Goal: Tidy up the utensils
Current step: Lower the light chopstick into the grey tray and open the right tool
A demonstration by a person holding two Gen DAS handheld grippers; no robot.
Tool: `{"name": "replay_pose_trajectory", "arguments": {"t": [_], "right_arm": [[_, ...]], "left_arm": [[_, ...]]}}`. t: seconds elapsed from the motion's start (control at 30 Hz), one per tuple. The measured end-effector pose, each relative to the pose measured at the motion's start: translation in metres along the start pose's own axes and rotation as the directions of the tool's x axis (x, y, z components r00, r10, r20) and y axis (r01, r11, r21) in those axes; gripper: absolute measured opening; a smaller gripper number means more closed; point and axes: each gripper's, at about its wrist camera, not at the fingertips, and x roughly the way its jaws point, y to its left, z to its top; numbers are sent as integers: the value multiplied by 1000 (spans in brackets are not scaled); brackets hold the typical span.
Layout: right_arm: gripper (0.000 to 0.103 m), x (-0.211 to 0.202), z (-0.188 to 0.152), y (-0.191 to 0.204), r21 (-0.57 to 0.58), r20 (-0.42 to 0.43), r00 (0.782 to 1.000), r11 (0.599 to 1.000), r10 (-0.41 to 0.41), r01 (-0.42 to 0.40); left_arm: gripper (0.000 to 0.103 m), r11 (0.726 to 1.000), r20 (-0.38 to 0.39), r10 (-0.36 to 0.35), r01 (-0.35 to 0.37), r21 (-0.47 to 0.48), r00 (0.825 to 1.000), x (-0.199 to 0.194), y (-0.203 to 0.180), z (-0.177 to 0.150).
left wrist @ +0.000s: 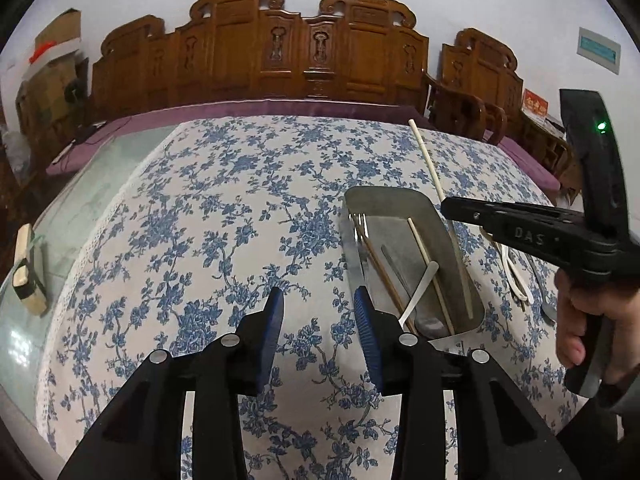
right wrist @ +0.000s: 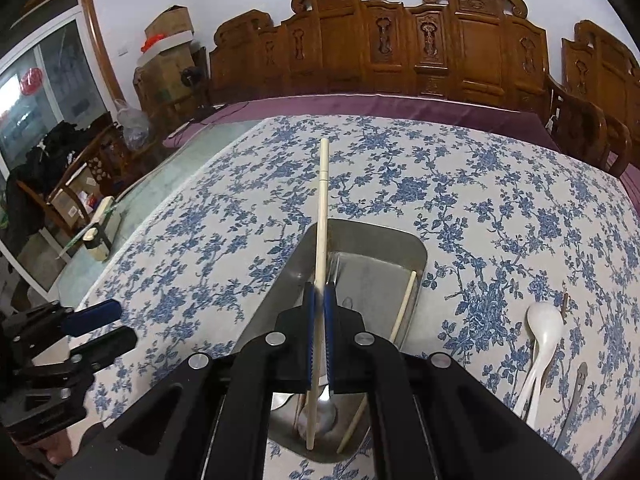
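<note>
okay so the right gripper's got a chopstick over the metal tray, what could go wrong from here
1. The right gripper pinches the chopstick low down, so most of it sticks out beyond the pads; it may pivot or slip.
2. The chopstick's far end reaches past the tray rim; released like this, it could tip out onto the tablecloth.
3. The open left gripper sits close to the tray's near corner and might nudge it.
</note>
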Motion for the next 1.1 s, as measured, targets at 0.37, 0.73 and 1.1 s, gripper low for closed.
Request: {"name": "replay_pose_trajectory", "arguments": {"t": [0.37, 0.73, 1.1], "right_arm": [[6, 27, -18, 1, -17, -64, 997, 999, -37, 36], [7, 38, -25, -2, -30, -117, 992, 999, -38, 35], [7, 14, -25, -6, -32, -77, 997, 999, -12, 9]], "left_arm": [[51, 1000, 22, 12, -13, 5, 1000, -4, 0, 1], [68, 999, 48, 33, -33, -3, 998, -9, 2, 2], [91, 999, 64, 36, -36, -6, 997, -12, 1, 1]]}}
